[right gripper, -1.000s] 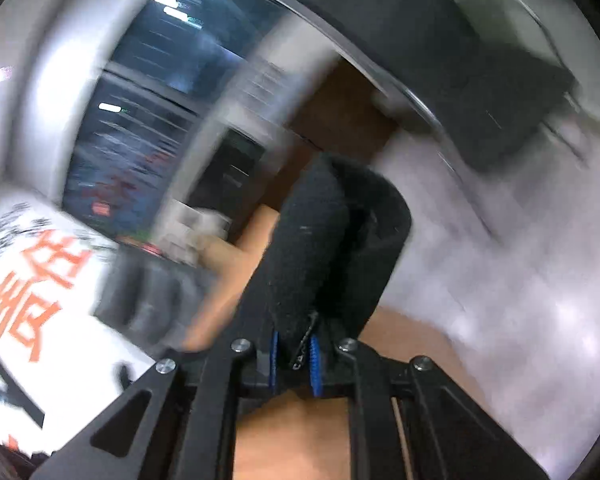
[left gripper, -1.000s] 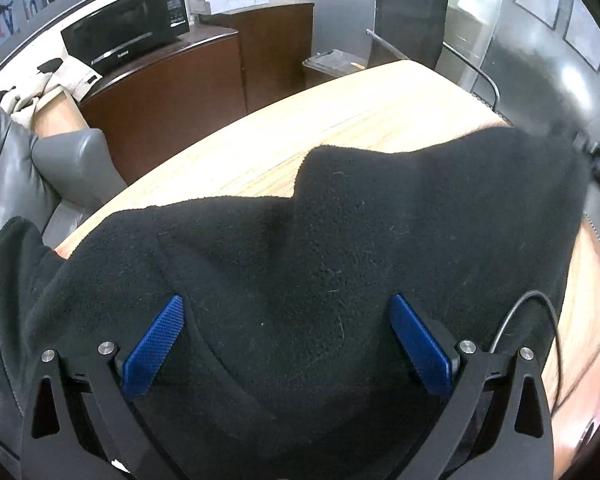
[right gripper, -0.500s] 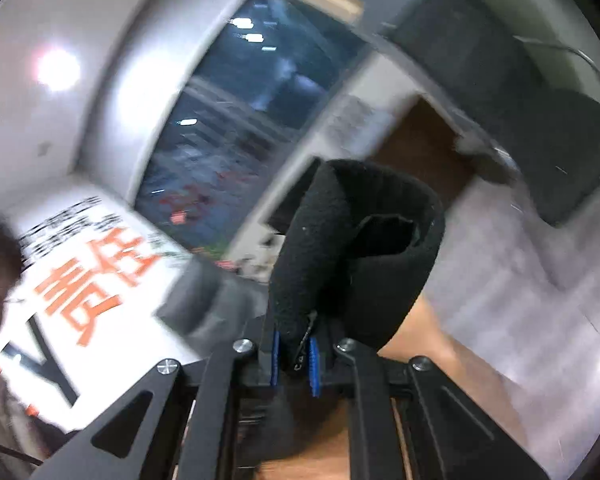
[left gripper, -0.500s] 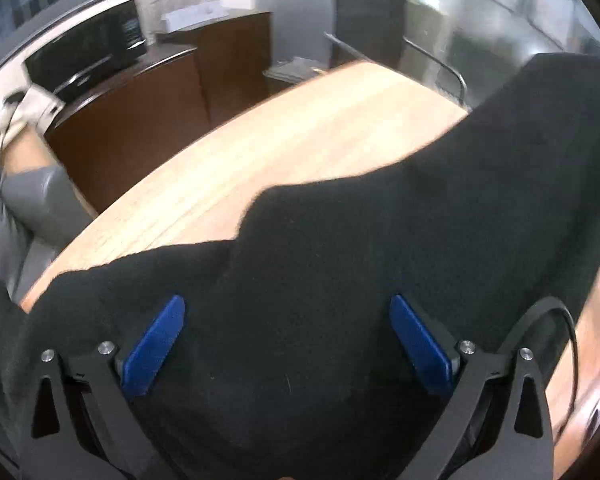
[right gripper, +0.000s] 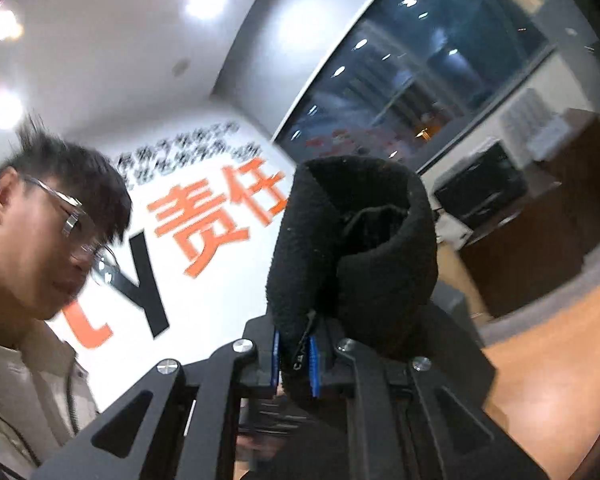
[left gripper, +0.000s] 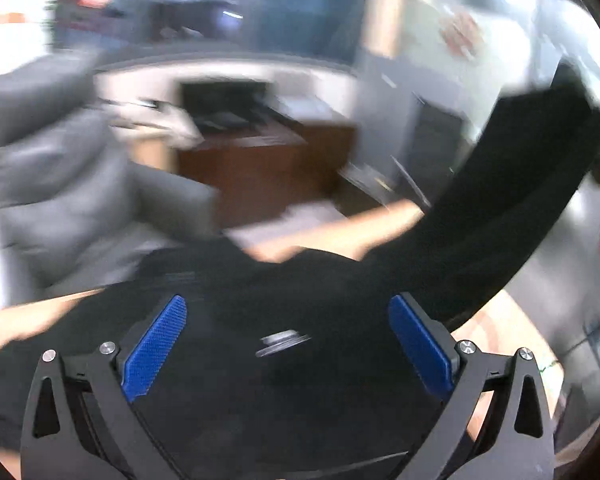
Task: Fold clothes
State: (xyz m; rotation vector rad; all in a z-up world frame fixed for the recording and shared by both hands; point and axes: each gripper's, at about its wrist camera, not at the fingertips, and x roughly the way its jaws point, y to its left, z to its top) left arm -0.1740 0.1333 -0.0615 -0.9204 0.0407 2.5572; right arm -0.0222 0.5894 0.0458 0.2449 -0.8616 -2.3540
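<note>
Two blue ribbed pads [right gripper: 313, 364] of the right hand-held gripper [right gripper: 295, 364] pinch fuzzy black fleece [right gripper: 351, 248].

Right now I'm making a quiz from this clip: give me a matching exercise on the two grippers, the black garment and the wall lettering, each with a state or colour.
Things:
1. left gripper
2. right gripper
3. black fleece garment
4. large wall lettering

States:
A. orange
B. open, blue pads wide apart over the cloth
C. shut on a bunched fold
D. one end lifted, the rest lying on the wooden table

Pairs: 1-B, 2-C, 3-D, 4-A
</note>
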